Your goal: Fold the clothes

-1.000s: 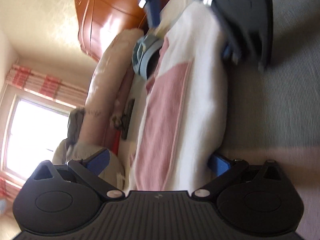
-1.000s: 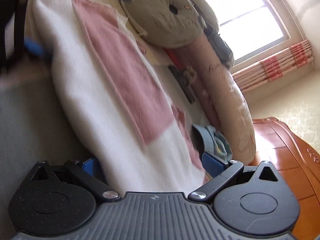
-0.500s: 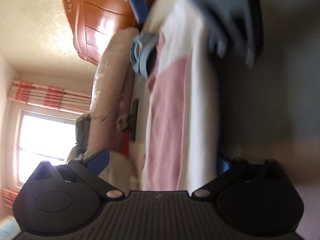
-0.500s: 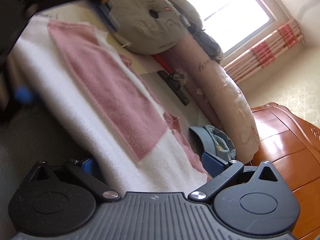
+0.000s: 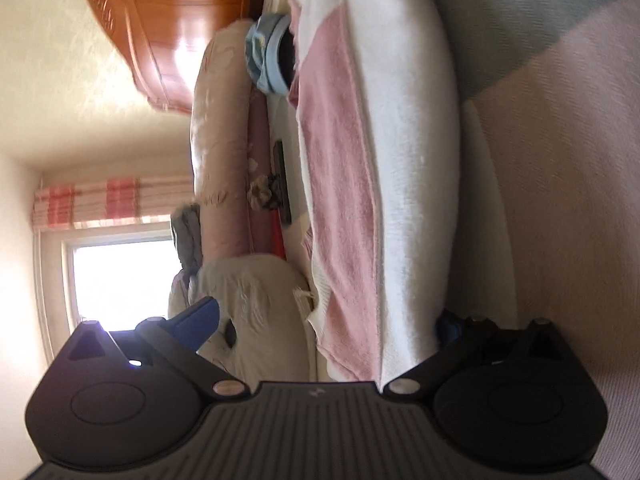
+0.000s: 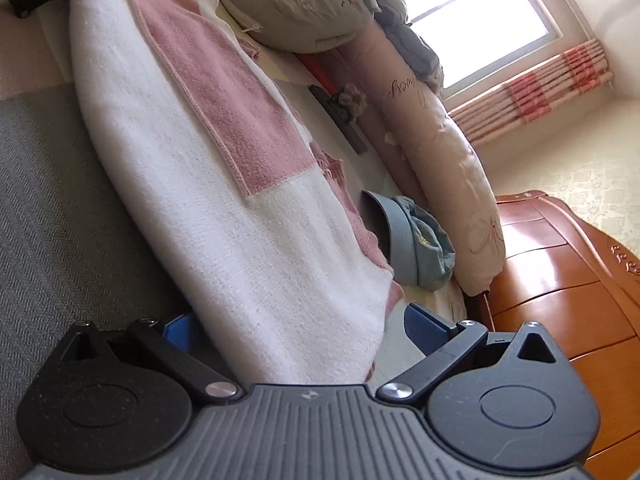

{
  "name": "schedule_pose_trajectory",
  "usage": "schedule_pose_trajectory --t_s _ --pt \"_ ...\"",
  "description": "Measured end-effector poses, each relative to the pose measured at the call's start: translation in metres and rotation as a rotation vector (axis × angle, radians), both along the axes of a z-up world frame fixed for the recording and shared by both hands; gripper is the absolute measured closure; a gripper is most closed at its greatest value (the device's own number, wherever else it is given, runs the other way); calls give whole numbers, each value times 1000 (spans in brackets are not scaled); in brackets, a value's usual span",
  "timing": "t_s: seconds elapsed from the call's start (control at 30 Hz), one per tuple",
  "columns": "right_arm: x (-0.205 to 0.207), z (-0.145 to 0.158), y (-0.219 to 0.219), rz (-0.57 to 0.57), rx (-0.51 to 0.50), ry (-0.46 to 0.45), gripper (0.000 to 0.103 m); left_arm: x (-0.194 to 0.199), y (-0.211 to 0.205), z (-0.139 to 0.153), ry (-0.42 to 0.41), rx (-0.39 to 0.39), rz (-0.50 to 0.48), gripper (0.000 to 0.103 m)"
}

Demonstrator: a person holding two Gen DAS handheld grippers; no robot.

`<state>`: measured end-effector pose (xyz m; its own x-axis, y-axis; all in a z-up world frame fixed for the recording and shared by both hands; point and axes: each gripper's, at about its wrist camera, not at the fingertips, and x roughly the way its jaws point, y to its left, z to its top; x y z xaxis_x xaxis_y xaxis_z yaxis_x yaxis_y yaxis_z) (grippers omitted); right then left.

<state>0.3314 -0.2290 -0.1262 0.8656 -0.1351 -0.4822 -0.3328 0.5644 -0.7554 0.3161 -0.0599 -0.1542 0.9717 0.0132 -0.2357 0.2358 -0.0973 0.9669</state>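
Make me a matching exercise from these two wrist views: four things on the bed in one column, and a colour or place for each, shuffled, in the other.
Things:
1. folded garment
2. cap
3. round cushion
4. long bolster

Descriptions:
A. grey-blue, lying beside the garment's near end
B. pale pink, running along the far edge of the bed
C. white with pink panels, between the fingers of both tools
D. beige, with a stitched face, at the window end

Pairs: 1-C, 2-A, 3-D, 4-B
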Motion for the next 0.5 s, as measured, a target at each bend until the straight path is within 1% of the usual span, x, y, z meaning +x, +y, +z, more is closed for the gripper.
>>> schedule_pose_trajectory --t_s 0.07,0.17,0.23,0.27,0.3,0.37,0.4,0.47,0.5 --pt "4 -3 10 -9 -18 -31 0 -2 -9 -4 -36 9 -23 1" --pt "3 -9 33 25 -73 -79 1 -8 -17 -8 -78 8 -80 2" --pt "-4 -11 41 85 -122 -88 7 -12 -21 -10 -100 3 -120 3" --pt "-6 -12 40 104 -132 -84 7 -10 -21 -8 -87 -6 -116 3" --pt "-7 -11 39 120 -138 -78 7 -6 -19 -3 -55 -31 -99 2" --pt "0 -9 27 111 -142 -61 3 9 -10 7 5 -79 -48 1" --pt "4 -7 21 100 -150 -55 0 15 -5 10 19 -81 -26 1" --pt "13 -5 8 79 -170 -46 0 19 5 8 -8 -37 -20 1" --pt "14 -6 4 80 -198 -49 0 19 7 7 -12 -23 -31 1"
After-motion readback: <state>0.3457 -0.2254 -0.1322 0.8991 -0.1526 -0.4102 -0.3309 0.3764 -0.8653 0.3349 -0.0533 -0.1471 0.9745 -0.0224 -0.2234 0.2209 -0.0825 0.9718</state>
